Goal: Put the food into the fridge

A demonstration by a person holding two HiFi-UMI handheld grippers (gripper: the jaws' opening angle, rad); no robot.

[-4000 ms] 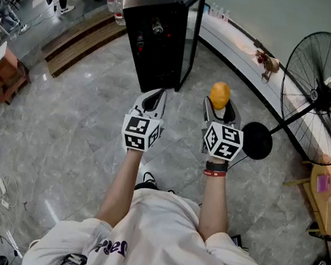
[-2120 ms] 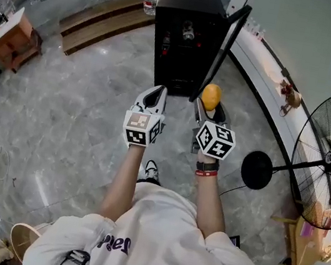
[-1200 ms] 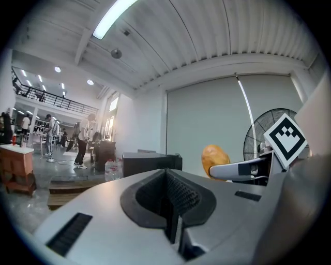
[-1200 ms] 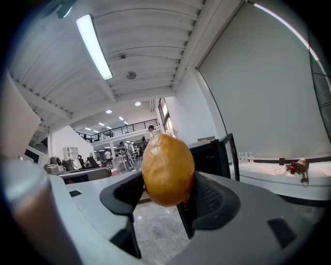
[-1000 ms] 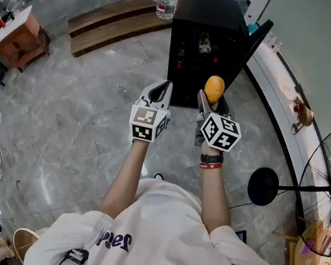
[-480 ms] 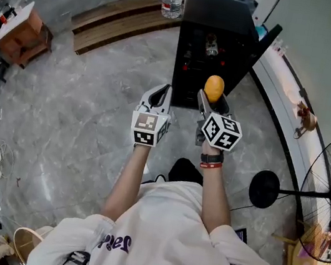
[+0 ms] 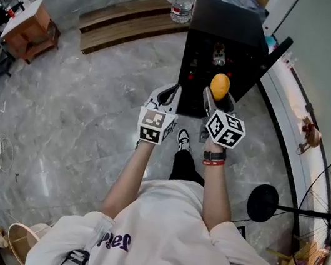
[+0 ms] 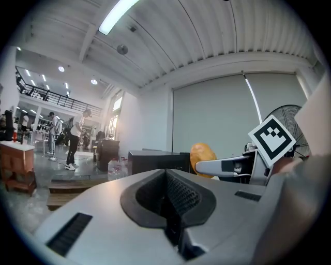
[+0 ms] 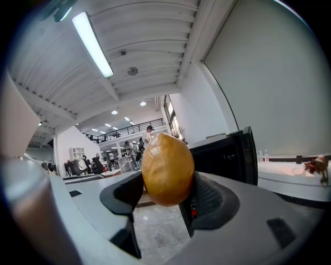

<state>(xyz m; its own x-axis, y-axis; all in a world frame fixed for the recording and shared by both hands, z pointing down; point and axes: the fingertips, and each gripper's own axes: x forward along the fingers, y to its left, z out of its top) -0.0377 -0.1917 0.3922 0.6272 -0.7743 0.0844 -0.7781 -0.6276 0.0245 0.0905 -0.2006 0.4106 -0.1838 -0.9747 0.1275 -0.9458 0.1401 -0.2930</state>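
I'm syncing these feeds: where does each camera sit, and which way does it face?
Head view: on the person's head, facing steeply down; arms, shirt, left tool, right tool show.
Left gripper view: on the left tool, facing level along its closed jaws toward the fridge.
Right gripper view: on the right tool, along jaws clamping the fruit.
All three share fruit and fridge.

Bright, even light from ceiling tubes (image 9: 93,45); both gripper views bulge fisheye, with dark corners.
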